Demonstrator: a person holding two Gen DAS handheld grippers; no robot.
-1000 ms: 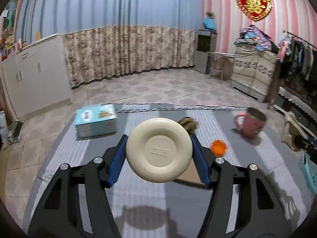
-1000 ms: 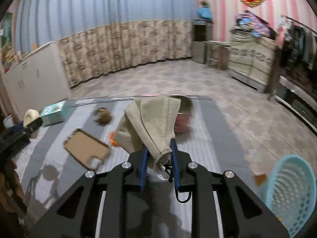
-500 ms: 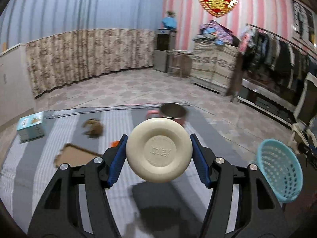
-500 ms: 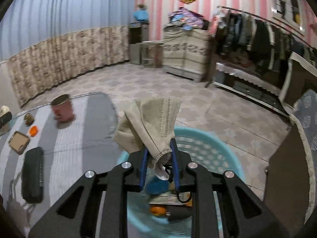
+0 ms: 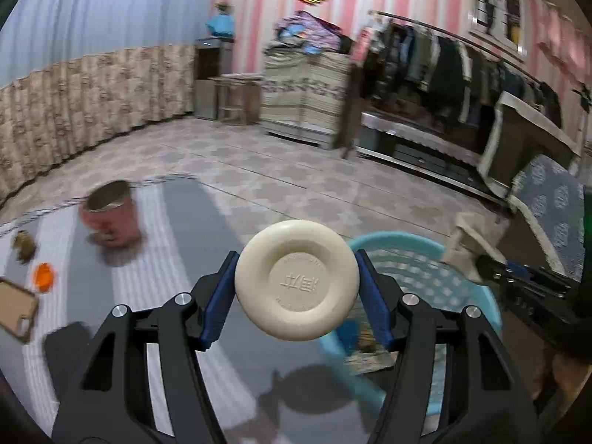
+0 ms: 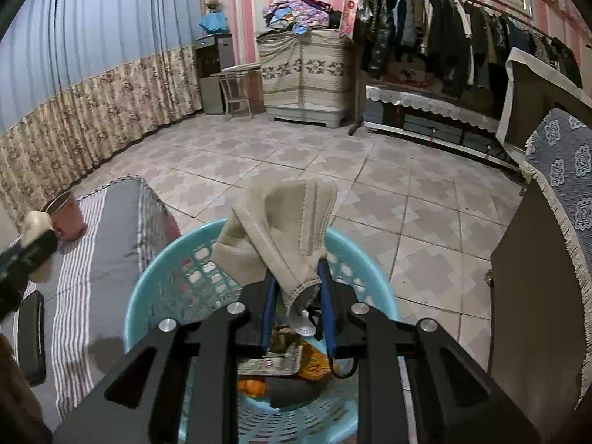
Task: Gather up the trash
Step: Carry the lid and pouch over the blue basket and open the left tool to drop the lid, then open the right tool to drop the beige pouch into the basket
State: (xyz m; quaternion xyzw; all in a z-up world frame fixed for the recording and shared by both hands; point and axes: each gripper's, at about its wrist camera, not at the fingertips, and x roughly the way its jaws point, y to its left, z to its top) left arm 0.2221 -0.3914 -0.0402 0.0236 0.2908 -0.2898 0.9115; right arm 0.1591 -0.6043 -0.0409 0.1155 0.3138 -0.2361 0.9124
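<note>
The left hand-held gripper (image 5: 297, 288) pinches a round cream-coloured plastic disc with embossed lettering (image 5: 297, 280) between its blue pads, the disc's flat face turned toward the camera. In the left wrist view a light blue perforated plastic basket (image 5: 414, 259) sits at about four o'clock from the disc, partly hidden behind it and the right finger, with scraps of paper lying inside. The basket stands on a tiled floor (image 5: 281, 162) beside a grey-and-white striped mat (image 5: 174, 229). On the mat, at about nine o'clock, stand a pink cup with a metal rim (image 5: 111, 218), an orange bit of peel (image 5: 44, 276), a small brown clump (image 5: 23, 246) and a piece of brown cardboard (image 5: 14, 309); all are blurred.

The right hand-held gripper (image 6: 296, 307) is nearly pressed together on a crumpled beige knitted cloth with stitched edging (image 6: 281, 229), which stands up from the pads and flops toward twelve o'clock. Directly beneath it, in the right wrist view, the basket (image 6: 162, 277) holds printed paper, an orange wrapper and dark rubbish. The cloth hangs above the basket's opening, not touching its rim. At nine o'clock in this view the other gripper and its disc (image 6: 35, 222) show at the frame edge over the mat, and a dark flat object (image 6: 31, 336) lies on the mat at eight o'clock
</note>
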